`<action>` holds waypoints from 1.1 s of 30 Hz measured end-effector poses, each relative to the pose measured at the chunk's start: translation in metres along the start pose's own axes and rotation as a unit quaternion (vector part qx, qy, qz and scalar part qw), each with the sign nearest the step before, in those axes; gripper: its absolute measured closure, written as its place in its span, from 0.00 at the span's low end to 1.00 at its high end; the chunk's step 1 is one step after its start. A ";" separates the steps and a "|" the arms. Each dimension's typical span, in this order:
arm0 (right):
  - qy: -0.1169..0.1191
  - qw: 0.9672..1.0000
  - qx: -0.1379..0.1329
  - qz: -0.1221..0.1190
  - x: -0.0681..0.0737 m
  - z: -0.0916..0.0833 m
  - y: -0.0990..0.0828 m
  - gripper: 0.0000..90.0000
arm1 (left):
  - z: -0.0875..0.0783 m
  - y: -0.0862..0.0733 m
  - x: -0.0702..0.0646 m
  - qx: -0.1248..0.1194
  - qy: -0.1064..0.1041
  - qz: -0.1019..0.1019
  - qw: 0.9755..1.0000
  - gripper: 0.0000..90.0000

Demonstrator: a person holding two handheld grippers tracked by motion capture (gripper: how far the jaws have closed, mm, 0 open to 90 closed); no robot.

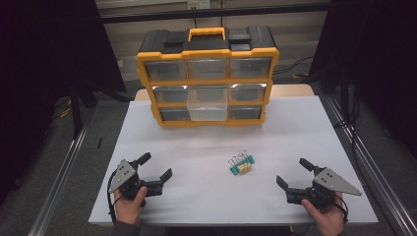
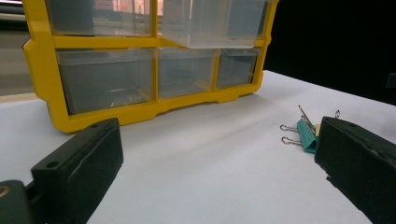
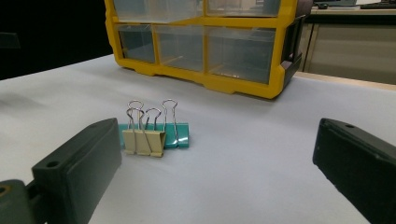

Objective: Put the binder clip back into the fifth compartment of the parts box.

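Binder clips (image 1: 241, 164) lie together on the white table, a cream one (image 3: 144, 141) in front of a teal one (image 3: 178, 135), wire handles up. A yellow and black drawer organizer (image 1: 207, 76) stands at the back, its middle clear drawer (image 1: 207, 105) pulled out. My left gripper (image 1: 156, 166) rests near the front left, held by a hand, jaws wide apart and empty. My right gripper (image 1: 294, 172) sits at the front right, open and empty, pointing towards the clips. In the left gripper view the teal clip (image 2: 306, 134) lies beside the right jaw.
The white table (image 1: 295, 128) has bare room between the organizer and the clips. Metal rails (image 1: 59, 172) run along both sides of it. Dark curtains hang at left and right.
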State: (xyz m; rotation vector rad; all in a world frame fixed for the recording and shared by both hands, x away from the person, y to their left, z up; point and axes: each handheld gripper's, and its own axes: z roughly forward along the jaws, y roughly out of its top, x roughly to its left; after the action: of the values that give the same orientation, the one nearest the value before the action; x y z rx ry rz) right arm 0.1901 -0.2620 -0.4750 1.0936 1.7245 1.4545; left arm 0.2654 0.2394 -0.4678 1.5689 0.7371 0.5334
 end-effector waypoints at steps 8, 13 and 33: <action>0.005 1.000 0.012 -0.006 0.005 0.007 0.000 0.01 | 0.000 -0.001 0.000 0.003 -0.002 -0.006 1.000 0.01; 0.008 1.000 0.024 -0.013 0.010 0.015 0.001 0.01 | 0.000 -0.001 -0.001 0.004 -0.001 -0.007 1.000 0.01; 0.017 0.997 0.080 -0.017 0.029 0.054 0.011 0.03 | 0.000 -0.001 -0.001 0.007 -0.004 -0.002 1.000 0.02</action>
State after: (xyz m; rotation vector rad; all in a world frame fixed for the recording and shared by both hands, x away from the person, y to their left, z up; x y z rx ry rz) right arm 0.2259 -0.2108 -0.4732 1.1227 1.8998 1.3405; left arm 0.2645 0.2385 -0.4689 1.5812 0.7392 0.5188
